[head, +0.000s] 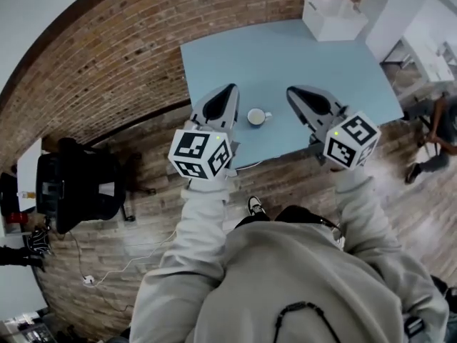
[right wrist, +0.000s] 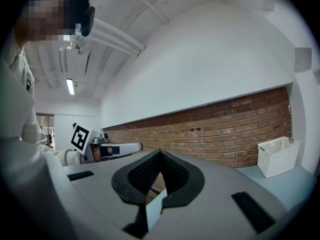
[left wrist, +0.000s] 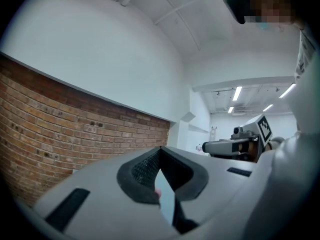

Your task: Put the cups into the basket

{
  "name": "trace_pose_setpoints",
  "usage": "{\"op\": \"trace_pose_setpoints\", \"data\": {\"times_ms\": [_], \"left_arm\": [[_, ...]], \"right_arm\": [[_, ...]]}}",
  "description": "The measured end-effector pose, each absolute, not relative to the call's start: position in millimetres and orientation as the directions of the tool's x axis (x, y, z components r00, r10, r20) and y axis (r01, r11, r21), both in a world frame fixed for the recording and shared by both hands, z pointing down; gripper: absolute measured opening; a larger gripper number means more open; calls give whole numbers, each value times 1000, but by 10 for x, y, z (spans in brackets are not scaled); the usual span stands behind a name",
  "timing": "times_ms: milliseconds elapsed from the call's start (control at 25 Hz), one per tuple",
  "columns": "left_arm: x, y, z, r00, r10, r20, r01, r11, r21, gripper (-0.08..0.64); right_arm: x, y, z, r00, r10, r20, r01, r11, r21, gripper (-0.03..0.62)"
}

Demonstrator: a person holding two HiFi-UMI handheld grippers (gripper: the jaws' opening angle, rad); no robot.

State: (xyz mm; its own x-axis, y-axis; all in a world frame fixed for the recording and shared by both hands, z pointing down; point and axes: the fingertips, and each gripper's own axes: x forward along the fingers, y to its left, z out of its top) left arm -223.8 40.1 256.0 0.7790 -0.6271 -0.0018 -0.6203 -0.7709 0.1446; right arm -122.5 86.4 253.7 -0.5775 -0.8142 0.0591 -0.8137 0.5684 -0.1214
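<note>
A white cup (head: 257, 117) with a handle stands near the front edge of the light blue table (head: 300, 56). It sits between my two grippers, apart from both. My left gripper (head: 233, 88) is just left of it, jaws shut with nothing between them (left wrist: 160, 149). To the cup's right, my right gripper (head: 291, 90) has its jaws shut and empty too (right wrist: 160, 152). The white basket (head: 333, 16) is at the table's far right corner and also shows in the right gripper view (right wrist: 277, 155). The cup is hidden in both gripper views.
A brick wall (head: 121, 56) runs along the table's left and far side. A black office chair (head: 78, 181) stands on the wooden floor at the left. Another person (head: 435, 138) crouches at the right, beside white furniture (head: 428, 27).
</note>
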Motion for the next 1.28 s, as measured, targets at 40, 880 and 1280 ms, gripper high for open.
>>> {"op": "trace_pose_setpoints", "data": {"times_ms": [40, 880, 1280], "left_arm": [[-2206, 340, 2586, 786, -619, 1, -612, -777, 147, -3], [-1538, -1369, 2553, 718, -696, 25, -692, -710, 129, -3], [-1778, -1693, 2769, 683, -727, 70, -727, -668, 162, -3]], "right_arm": [[-1202, 792, 2555, -574, -816, 64, -816, 564, -125, 9], [-463, -1106, 2795, -645, -758, 97, -761, 625, -174, 8], [-679, -1581, 2911, -677, -728, 108, -733, 654, -189, 9]]}}
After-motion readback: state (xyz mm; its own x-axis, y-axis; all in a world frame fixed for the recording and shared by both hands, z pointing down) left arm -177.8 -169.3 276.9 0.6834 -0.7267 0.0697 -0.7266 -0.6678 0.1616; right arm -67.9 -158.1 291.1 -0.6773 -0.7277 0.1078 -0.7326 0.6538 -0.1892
